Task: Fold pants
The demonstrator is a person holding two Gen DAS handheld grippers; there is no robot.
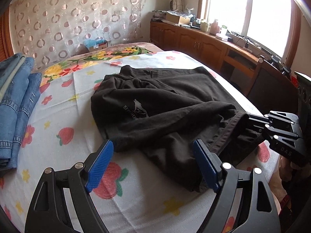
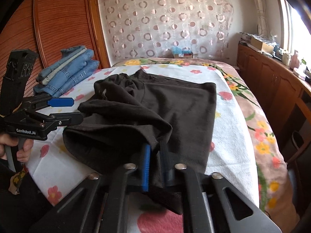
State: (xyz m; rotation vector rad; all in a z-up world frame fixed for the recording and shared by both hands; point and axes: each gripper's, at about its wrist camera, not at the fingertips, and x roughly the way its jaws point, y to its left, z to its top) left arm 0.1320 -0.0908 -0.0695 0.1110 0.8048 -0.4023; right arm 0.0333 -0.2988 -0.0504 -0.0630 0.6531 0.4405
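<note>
**Fold in progress: one edge of the pants pinched, the other gripper free**

*Left wrist view.* The black cotton pants with a grey wolf logo (image 1: 155, 104) lie on the bed under a white sheet printed with red and yellow flowers (image 1: 64, 116), partly doubled over, so a first fold appears to be made or under way. The left gripper (image 1: 153, 159) hovers at the near edge of the pants with its blue ribbed fingers (image 1: 101, 163) spread wide and holding nothing; the near hem lies between and below them, which suggests it is placed to take hold of that edge or has no hold on it yet. To the right of the pants, the right gripper (image 1: 252, 124) reaches in from the side, its dark fingers closed over the stitched band of the cloth. A stack of folded blue denim jeans (image 1: 17, 104) sits left of the pants, well apart, probably the pile of finished pieces.

*Right wrist view.* The right gripper (image 2: 155, 165) has its fingers (image 2: 146, 167) pressed together on a fold of the black pants (image 2: 175, 106), the cloth bunched and lifted at the pinch so that the layer can be carried over the flat part beyond. The left gripper (image 2: 64, 108) stands at the left edge of the pants, fingers apart and empty, held in a hand (image 2: 21, 151). The denim stack (image 2: 68, 73) lies beyond the pants at far left. The wrinkled upper layer may need smoothing before the next fold.
</note>
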